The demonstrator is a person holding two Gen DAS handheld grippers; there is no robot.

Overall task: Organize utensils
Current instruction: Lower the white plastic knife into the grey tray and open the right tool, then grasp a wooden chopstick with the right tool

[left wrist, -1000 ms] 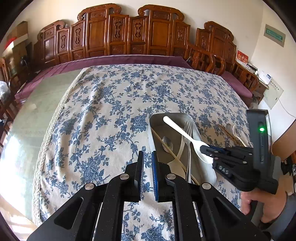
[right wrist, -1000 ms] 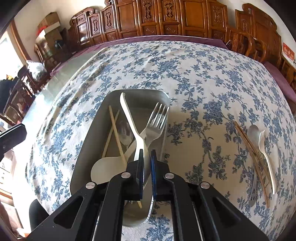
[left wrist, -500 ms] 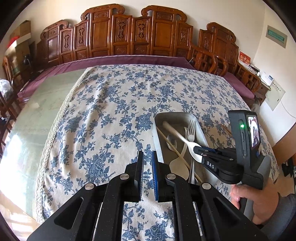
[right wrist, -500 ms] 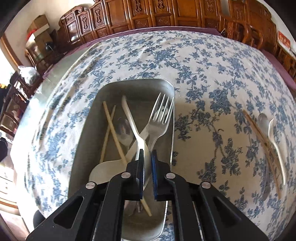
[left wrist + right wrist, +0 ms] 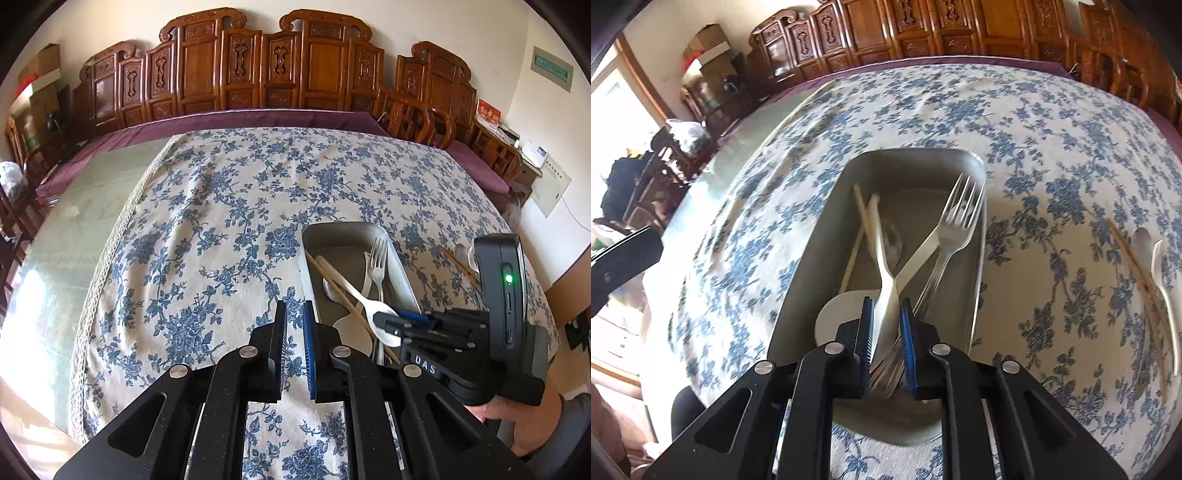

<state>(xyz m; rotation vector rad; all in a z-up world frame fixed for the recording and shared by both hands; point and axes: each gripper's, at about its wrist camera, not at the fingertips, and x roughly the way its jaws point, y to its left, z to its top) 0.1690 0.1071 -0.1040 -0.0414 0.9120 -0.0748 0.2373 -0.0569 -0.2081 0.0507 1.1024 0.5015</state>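
**Ana:** Right wrist view puts our right tool [image 5: 886, 343] low over the near end of the tray [image 5: 812, 236], with the white spoon [image 5: 882, 266] standing between the pads. We see a sliver of gap on each side of it, so the jaws look parted a little. Are we gripping it or not?

**Ben:** We judge it as being let go, but we cannot tell for certain. In the left view the spoon's bowl [image 5: 376, 310] sits right at the tool's tip, its handle slanting across the chopsticks [image 5: 332, 280] and beside the fork [image 5: 378, 262], all inside the tray.

**Ana:** So where do we see the trouble?

**Ben:** If we lift away while a pad touches the spoon, we could drag it up and flick it over the tray's rim. It lies on a loose heap, so it may also slide and knock the fork.

**Ana:** And our left tool [image 5: 293, 347]?

**Ben:** It hangs over the cloth [image 5: 192, 229] just left of the tray, jaws nearly closed, with nothing between them.

**Ana:** Anything left on the worktop?

**Ben:** Yes, a second chopstick pair [image 5: 1137, 273] and a white utensil [image 5: 1163, 288] lie well right of the tray. If we swing that way low, we could catch the tray's rim and shift it.
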